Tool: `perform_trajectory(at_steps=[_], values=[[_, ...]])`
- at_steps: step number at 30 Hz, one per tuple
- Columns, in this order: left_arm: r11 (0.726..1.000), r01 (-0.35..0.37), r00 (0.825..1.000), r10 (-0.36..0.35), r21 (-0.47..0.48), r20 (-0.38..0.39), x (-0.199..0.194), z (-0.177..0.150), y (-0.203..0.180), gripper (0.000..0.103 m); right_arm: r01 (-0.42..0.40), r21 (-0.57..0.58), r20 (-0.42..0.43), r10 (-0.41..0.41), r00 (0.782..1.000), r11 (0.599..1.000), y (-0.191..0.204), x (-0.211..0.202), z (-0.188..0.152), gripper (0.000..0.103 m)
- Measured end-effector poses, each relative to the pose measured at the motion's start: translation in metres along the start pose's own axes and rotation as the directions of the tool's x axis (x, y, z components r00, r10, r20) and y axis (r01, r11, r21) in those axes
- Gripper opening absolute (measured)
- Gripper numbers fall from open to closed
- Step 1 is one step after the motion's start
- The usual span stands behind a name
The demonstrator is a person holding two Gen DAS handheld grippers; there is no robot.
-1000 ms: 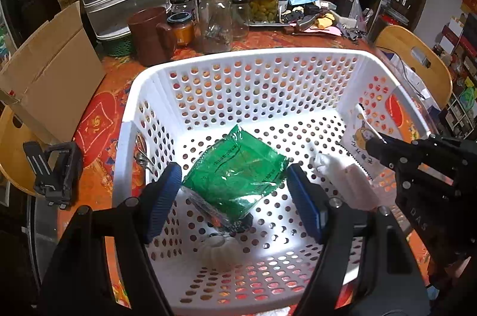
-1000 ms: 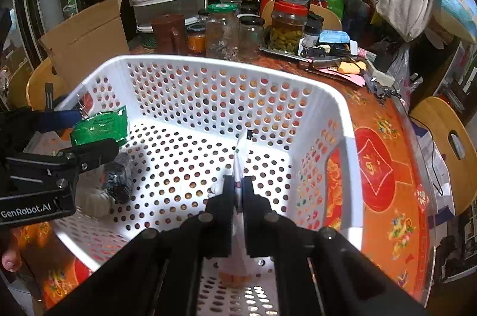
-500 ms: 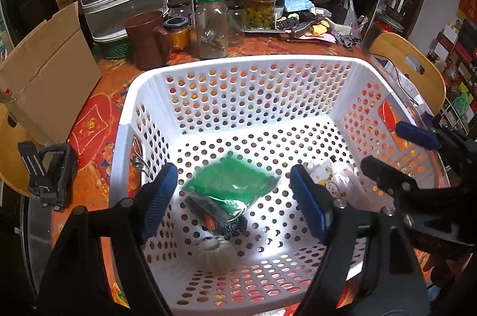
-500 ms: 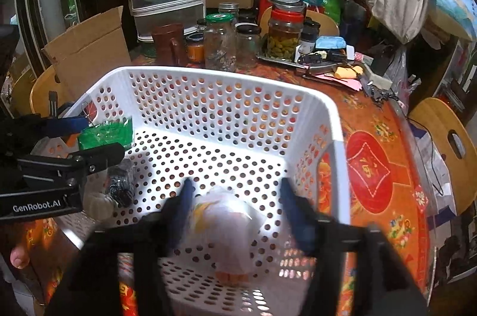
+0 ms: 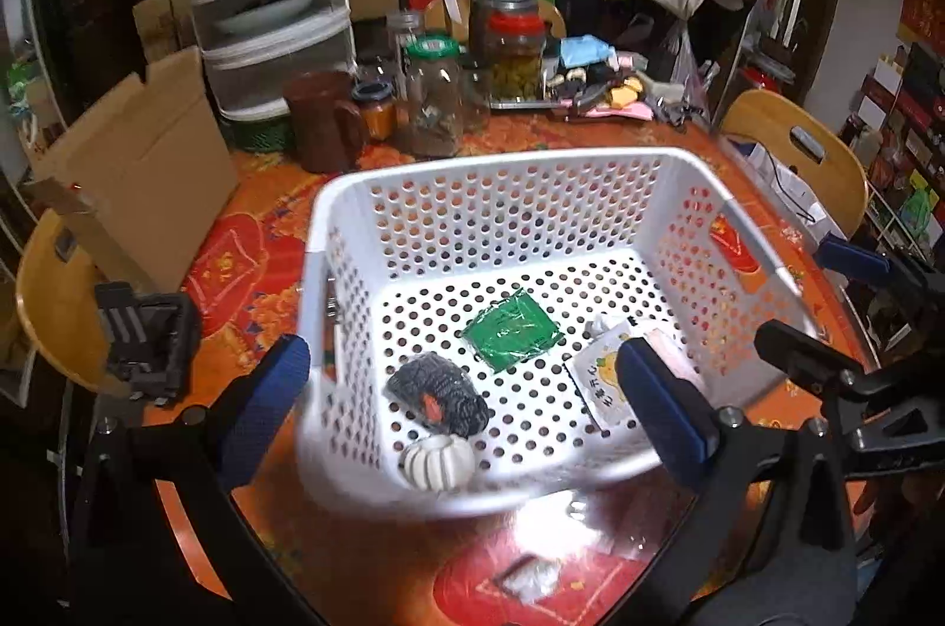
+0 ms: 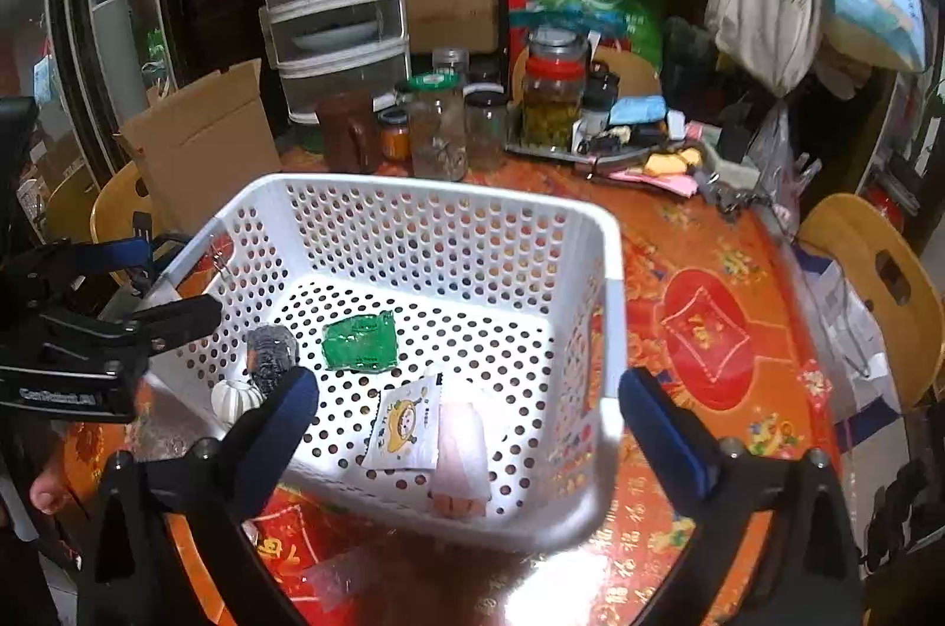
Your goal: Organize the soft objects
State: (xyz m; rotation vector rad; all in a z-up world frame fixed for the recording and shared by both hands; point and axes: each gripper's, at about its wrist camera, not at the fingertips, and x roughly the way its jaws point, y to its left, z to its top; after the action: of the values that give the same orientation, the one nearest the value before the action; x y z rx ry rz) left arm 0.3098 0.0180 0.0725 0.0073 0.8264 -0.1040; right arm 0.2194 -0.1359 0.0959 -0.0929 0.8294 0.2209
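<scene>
Now both drops done, jaws opening wide, nothing between them.
Left gripper (image 5: 466, 410) and right gripper (image 6: 466, 425) hang over the near rim of the white basket (image 6: 611, 331); cartoon sachet (image 6: 407, 425) just ahead of right, green packet (image 5: 511, 331) beyond. Risk: a finger clips the rim on pulling away and tips the basket.

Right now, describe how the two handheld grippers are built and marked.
Both the left gripper and the right gripper are black angular frames joined by silver bolts, each with two long fingers tipped with blue pads. White lettering marks the left gripper's side.
</scene>
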Motion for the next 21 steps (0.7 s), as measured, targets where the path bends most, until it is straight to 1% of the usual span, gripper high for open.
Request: perform_trajectory(at_steps=[5,9,12,16,19,21], values=[[1.000,0.013,0.999,-0.012,-0.025,0.036,-0.043,-0.014,0.007,0.103,0.002,-0.009,0.051,-0.002,0.999,1.000,0.010,-0.033,-0.011,0.103],[1.000,-0.002,0.998,0.003,-0.012,0.070,-0.072,-0.024,0.008,0.103,0.021,-0.017,0.077,-0.020,0.997,1.000,0.018,-0.054,-0.020,0.103],[1.000,0.000,0.996,0.000,-0.009,0.085,-0.093,-0.034,0.010,0.103,0.042,-0.028,0.091,-0.039,0.995,0.999,0.022,-0.065,-0.025,0.103],[1.000,-0.018,0.994,0.019,-0.004,0.103,-0.111,-0.049,0.012,0.103,0.052,-0.028,0.101,-0.049,0.994,0.998,0.025,-0.076,-0.036,0.103],[1.000,0.003,0.994,-0.002,-0.009,0.110,-0.122,-0.062,0.014,0.103,0.055,-0.025,0.111,-0.052,0.993,0.998,0.026,-0.083,-0.044,0.103],[1.000,0.007,0.993,-0.005,-0.013,0.117,-0.128,-0.072,0.015,0.103,0.038,-0.018,0.113,-0.036,0.993,0.999,0.026,-0.086,-0.050,0.103]])
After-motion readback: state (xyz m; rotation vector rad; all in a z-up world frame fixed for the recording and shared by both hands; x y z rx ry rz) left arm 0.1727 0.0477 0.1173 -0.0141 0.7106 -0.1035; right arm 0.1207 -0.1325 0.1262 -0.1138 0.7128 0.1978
